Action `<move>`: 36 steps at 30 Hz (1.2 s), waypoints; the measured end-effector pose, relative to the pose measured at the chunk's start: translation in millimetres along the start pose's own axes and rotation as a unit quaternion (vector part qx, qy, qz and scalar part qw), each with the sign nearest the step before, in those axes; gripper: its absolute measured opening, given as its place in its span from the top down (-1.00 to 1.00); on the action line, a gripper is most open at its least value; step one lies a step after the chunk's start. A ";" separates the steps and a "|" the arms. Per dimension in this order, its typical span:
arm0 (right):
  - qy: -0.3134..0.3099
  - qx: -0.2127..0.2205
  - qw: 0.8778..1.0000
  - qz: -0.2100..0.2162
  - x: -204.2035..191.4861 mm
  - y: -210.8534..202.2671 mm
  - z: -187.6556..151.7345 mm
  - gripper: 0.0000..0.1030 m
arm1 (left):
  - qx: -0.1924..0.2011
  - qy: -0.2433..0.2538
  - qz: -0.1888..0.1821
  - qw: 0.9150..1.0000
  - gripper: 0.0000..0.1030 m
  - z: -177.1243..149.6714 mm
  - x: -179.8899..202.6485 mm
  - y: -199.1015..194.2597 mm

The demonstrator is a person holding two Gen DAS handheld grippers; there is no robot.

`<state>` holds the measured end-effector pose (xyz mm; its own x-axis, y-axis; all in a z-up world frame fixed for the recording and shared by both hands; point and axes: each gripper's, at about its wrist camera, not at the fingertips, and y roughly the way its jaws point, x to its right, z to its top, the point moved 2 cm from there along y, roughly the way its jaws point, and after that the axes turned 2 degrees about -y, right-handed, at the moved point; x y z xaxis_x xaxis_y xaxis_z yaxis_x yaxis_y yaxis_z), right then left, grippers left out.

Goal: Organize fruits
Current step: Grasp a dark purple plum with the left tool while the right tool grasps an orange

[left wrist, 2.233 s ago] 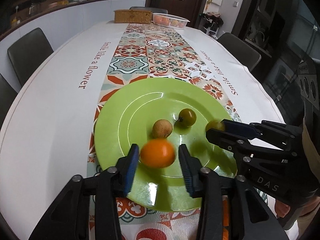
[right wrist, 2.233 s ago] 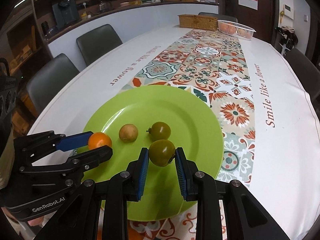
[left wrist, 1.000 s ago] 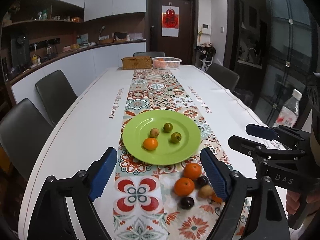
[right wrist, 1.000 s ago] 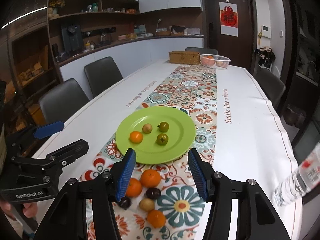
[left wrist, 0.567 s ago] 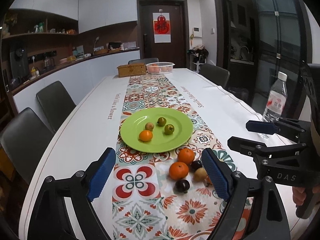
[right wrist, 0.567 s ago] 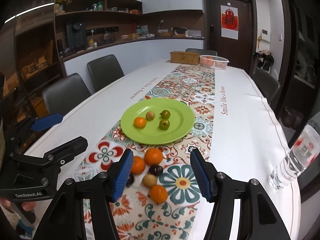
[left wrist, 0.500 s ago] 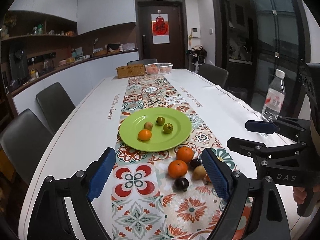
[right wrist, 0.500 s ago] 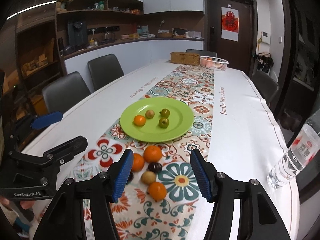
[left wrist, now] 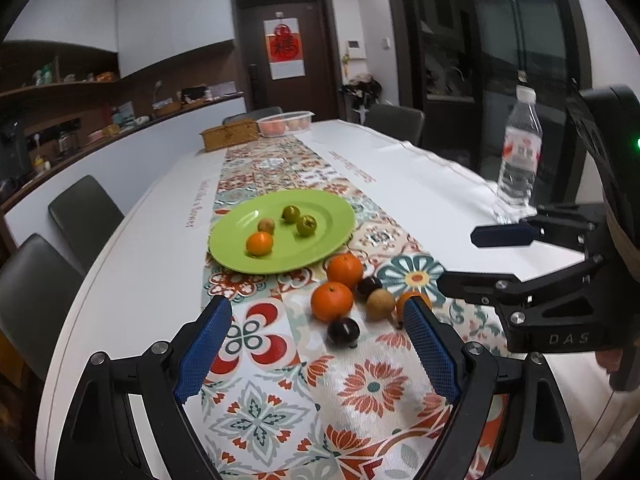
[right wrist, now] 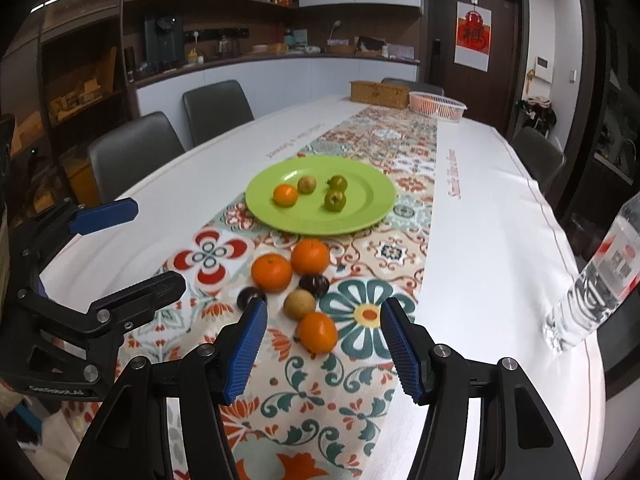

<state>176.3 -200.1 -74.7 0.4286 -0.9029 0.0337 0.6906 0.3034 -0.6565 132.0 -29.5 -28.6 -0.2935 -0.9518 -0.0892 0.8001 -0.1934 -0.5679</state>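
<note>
A green plate on the patterned runner holds a small orange, a tan fruit and two green fruits. Nearer me lies a loose cluster: two large oranges, two dark plums, a tan fruit and a third orange. My left gripper is open and empty, above the runner short of the cluster. My right gripper is open and empty, just short of the nearest orange.
A clear water bottle stands on the white cloth at the right. A wicker box and a white basket sit at the table's far end. Grey chairs line the sides.
Both grippers let go of their fruits on the plate, opened wide and pulled back toward me. The loose cluster and the bottle have come into view.
</note>
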 end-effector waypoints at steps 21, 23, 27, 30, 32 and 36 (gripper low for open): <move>-0.002 -0.079 0.996 0.035 1.7 61.5 -24.0 -0.02 | -0.098 0.009 -0.063 0.993 -0.20 -26.4 6.4 75.3; -0.003 -0.081 0.996 0.037 1.5 64.6 -24.4 0.06 | -0.102 0.005 -0.067 0.992 -0.16 -25.7 5.4 80.2; 0.005 -0.088 0.995 0.045 4.5 71.2 -25.6 0.12 | -0.113 -0.016 -0.077 0.990 -0.09 -25.1 3.7 88.6; 0.011 -0.090 0.995 0.051 6.3 75.2 -25.7 0.19 | -0.119 -0.022 -0.081 0.989 0.01 -24.5 4.3 94.2; 0.011 -0.091 0.994 0.052 6.5 77.0 -25.7 0.20 | -0.123 -0.026 -0.082 0.989 0.08 -24.1 5.1 97.8; 0.013 -0.091 0.994 0.056 6.8 79.4 -25.5 0.27 | -0.130 -0.038 -0.088 0.987 0.20 -23.3 5.5 102.3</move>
<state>219.2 -189.9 -145.8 0.4801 -0.8747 -0.0664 0.5211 0.3453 -0.7805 200.1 -49.1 -106.2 -0.3681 -0.9258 0.0862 0.5751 -0.2995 -0.7613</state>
